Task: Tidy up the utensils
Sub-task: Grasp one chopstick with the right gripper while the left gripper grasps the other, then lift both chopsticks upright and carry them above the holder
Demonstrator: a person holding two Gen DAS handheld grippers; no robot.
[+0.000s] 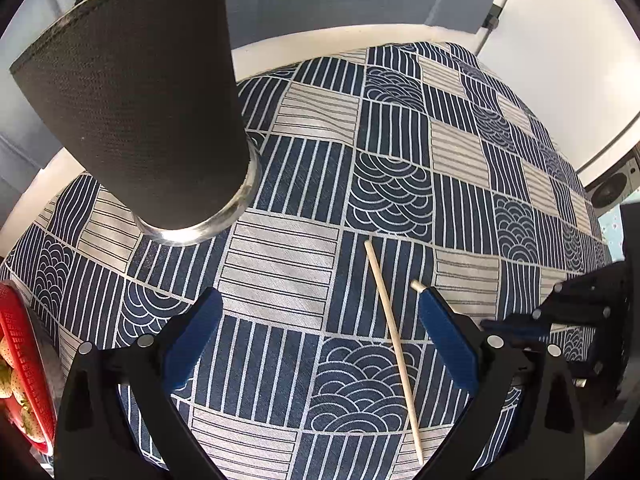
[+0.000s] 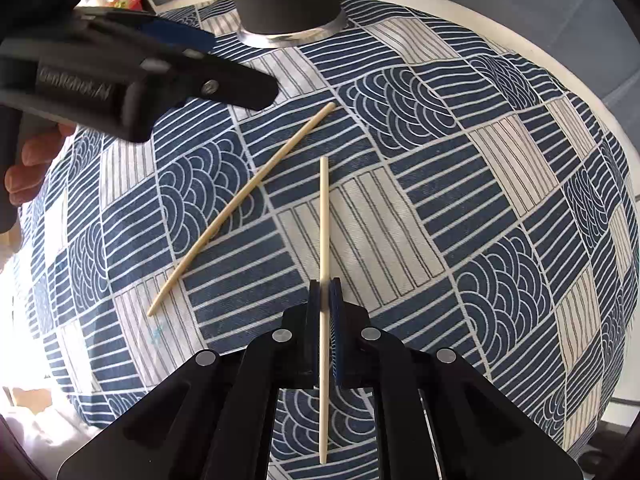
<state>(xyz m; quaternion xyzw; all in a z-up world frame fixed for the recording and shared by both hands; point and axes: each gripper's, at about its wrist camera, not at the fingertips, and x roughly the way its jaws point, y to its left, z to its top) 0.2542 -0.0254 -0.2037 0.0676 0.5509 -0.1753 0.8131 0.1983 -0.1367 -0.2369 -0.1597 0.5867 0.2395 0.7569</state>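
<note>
The right gripper [image 2: 325, 292] is clamping one wooden chopstick [image 2: 324, 216] between its closed blue pads, the stick running straight away along the fingers. A second chopstick [image 2: 240, 208] is lying loose on the patterned tablecloth [image 2: 500, 184], slanting to the left, apart from the first. The left gripper [image 1: 320, 344] is hovering over that loose stick with its fingers spread wide, nothing between them. A dark mesh utensil holder [image 1: 140, 112] is standing at the far left, near the table's white edge [image 1: 320, 38]. A red basket [image 1: 20, 344] is sitting at the near left border.
</note>
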